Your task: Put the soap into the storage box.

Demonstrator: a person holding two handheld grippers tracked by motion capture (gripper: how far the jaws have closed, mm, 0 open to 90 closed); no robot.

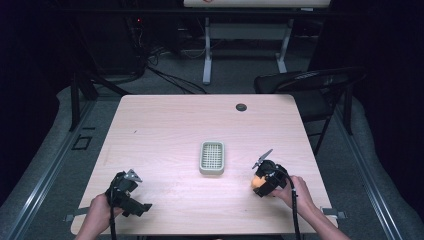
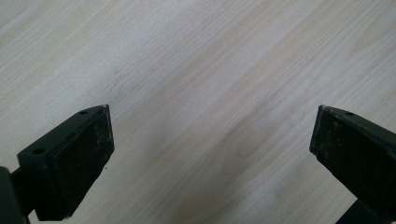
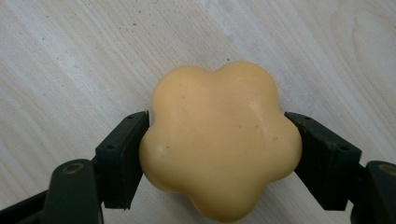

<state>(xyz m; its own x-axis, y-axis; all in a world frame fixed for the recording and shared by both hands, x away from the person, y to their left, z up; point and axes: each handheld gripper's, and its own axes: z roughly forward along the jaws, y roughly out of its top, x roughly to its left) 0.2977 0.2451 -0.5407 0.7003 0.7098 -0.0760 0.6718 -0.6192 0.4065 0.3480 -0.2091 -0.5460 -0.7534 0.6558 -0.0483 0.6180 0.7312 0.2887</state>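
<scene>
Now: flower-shaped soap (image 3: 219,140) clamped between right gripper (image 1: 263,181) pads, low over table (image 1: 165,125). Soap dish (image 1: 212,157) seen left of and slightly beyond soap, long axis running away from person. Left gripper (image 2: 210,154) spread wide, nothing gripped, farther from dish.

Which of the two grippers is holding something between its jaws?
The right gripper: its jaws press on an orange flower-shaped soap. The left gripper stands open over bare table.
</scene>
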